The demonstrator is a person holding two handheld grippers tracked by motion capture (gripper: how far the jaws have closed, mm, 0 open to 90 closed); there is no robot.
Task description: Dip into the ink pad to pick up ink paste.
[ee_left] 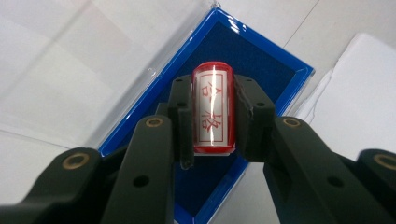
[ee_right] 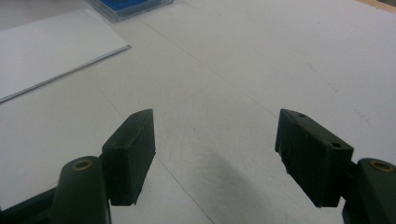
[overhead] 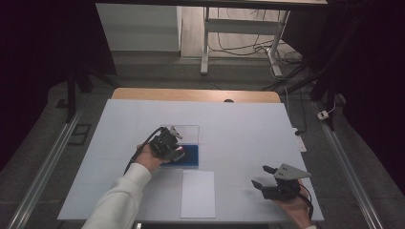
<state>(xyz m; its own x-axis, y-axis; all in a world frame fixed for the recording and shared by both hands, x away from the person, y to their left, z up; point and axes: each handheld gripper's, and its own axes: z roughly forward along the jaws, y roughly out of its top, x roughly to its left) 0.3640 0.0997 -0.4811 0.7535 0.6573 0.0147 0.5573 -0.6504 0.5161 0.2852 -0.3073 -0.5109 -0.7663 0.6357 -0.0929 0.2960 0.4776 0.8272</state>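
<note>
Your left gripper (ee_left: 212, 116) has its black fingers (ee_left: 180, 116) pinching a small red cylindrical stamp with a white label bearing red characters (ee_left: 213, 112), one finger pressed against each long side of the stamp. In the left gripper view the stamp sits lengthwise between the fingers, directly over the dark blue ink pad in its bright blue rectangular case (ee_left: 261, 60), and you cannot tell from these pictures whether the stamp's end touches the pad or hangs just above it. A clear plastic lid (ee_left: 140, 37) lies folded open along the case's far edge, flat on the white table (ee_left: 56, 93). In the high view your left gripper (overhead: 175, 151) is over the blue case (overhead: 190, 157) near the middle of the table (overhead: 239, 129), with your left hand (overhead: 149, 157) and white sleeve (overhead: 122, 198) reaching in from the bottom edge. Just beside the case, toward you, lies a white rectangular sheet of paper (overhead: 197, 193), apart from the case by a narrow strip of table. Your right gripper (overhead: 262, 175) is well apart from all of this, at the right of the table near the front edge, held in your right hand (overhead: 293, 205). In the right gripper view its fingers (ee_right: 130, 149) are spread wide with nothing between them, low above the bare table (ee_right: 261, 60), with the paper's corner (ee_right: 51, 46) and the blue case (ee_right: 126, 7) farther off.
</note>
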